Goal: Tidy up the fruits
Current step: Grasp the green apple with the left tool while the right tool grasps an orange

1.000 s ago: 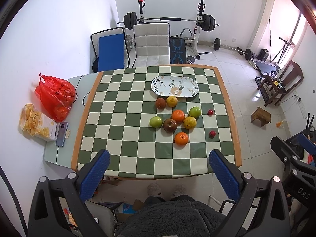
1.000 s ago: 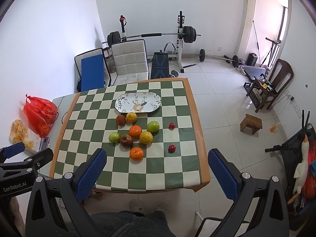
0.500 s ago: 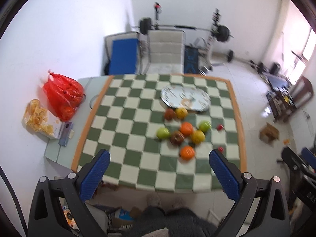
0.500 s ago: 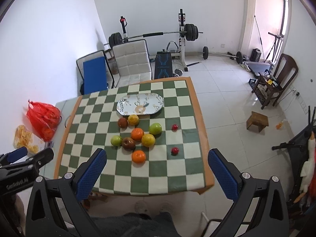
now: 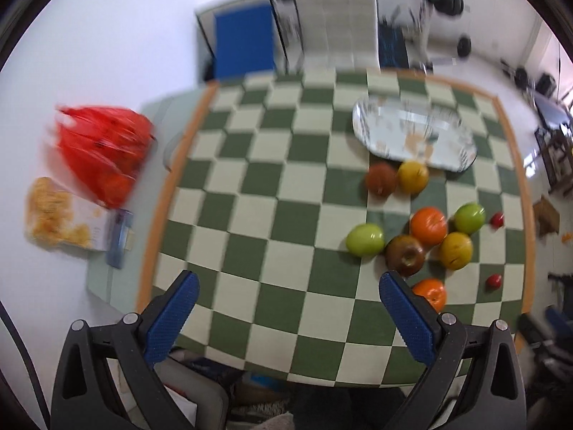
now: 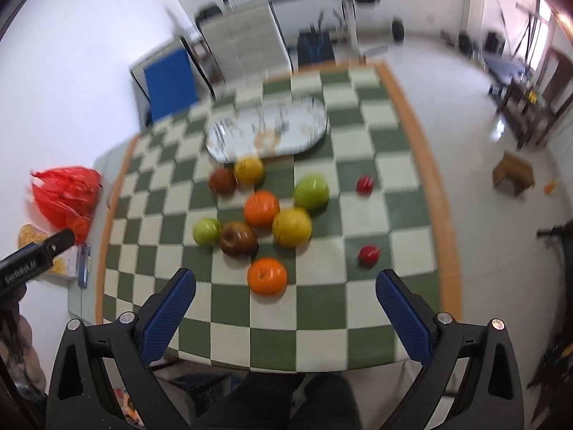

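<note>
Several fruits lie loose on the green-and-cream checked table (image 6: 322, 308): two oranges (image 6: 267, 275), two green apples (image 6: 311, 190), two yellow ones (image 6: 292, 227), two dark red-brown apples (image 6: 237, 238) and two small red fruits (image 6: 369, 254). Behind them lies an empty oval patterned plate (image 6: 266, 132), also in the left wrist view (image 5: 412, 132). My right gripper (image 6: 284, 302) hangs above the near table edge, its jaws wide and closing slightly, nothing between them. My left gripper (image 5: 288, 304) is open and empty, left of the fruit cluster (image 5: 404, 254).
A red plastic bag (image 5: 104, 150), a snack packet (image 5: 57, 215) and a phone (image 5: 120, 238) lie on a side surface left of the table. Chairs (image 6: 247, 43) and weight equipment stand behind it. A wooden stool (image 6: 514, 175) is on the floor at right.
Both grippers have dropped toward the table and tilted down, so the fruits and plate look much larger. Both views are now motion-blurred.
</note>
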Available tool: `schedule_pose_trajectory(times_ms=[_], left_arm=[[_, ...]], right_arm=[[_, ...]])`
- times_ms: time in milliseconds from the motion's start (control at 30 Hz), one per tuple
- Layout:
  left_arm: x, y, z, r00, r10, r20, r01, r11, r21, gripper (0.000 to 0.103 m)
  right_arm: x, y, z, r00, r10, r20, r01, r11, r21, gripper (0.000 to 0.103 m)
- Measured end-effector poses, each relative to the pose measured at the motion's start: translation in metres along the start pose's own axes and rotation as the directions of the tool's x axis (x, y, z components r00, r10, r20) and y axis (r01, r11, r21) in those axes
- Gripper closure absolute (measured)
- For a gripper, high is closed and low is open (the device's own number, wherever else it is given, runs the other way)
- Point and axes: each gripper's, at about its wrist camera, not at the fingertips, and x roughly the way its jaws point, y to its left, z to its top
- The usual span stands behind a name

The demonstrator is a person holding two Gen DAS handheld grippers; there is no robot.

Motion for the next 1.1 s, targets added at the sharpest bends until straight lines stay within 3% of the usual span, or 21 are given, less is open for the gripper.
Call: schedule_pose_trajectory(times_ms=[133,200,300,433,500,700,833,967,1100], left_arm=[[0.055,-0.007,0.021,0.991,-0.051,-0.122,0.054,0.998,0.023,0.000],[0.088,-0.013,0.031,0.973,-0.108,-0.204,0.114,0.993,0.020,0.002],[0.128,-0.020,0.044,0.930,-0.193,-0.312,0.193,0.981,-0.031,0.010],[0.175,-0.039,0.053,0.854,-0.303,-0.422,0.279,0.953,-0.120,0.011],[0.186,-0.049,0.055,0.840,-0.310,-0.445,0.291,0.950,-0.113,0.010],[0.209,-0.078,0.054,0.827,-0.280,-0.488,0.305,0.952,-0.029,0.011],[0.219,-0.087,0.050,0.818,-0.276,-0.505,0.314,0.949,-0.010,0.034],[0.230,-0.093,0.044,0.799,-0.311,-0.515,0.344,0.938,-0.034,0.044],[0.233,-0.098,0.041,0.812,-0.310,-0.494,0.344,0.939,-0.023,0.044]], right_arm=[[0.092,0.006,-0.004,0.990,0.007,-0.144,0.000,0.999,0.046,0.016],[0.132,0.014,-0.005,0.980,-0.002,-0.199,0.012,0.999,0.051,0.020],[0.165,0.025,-0.011,0.964,-0.006,-0.266,0.020,0.998,0.052,0.022],[0.199,0.036,-0.015,0.945,-0.040,-0.326,0.051,0.998,0.024,0.029],[0.209,0.038,-0.016,0.937,-0.053,-0.346,0.065,0.998,0.022,0.029],[0.221,0.039,-0.017,0.923,-0.073,-0.377,0.089,0.996,0.025,0.029],[0.227,0.038,-0.019,0.920,-0.055,-0.387,0.084,0.995,0.058,0.031],[0.231,0.036,-0.018,0.919,-0.036,-0.392,0.075,0.994,0.083,0.035],[0.234,0.037,-0.018,0.918,-0.032,-0.395,0.078,0.992,0.102,0.035]])
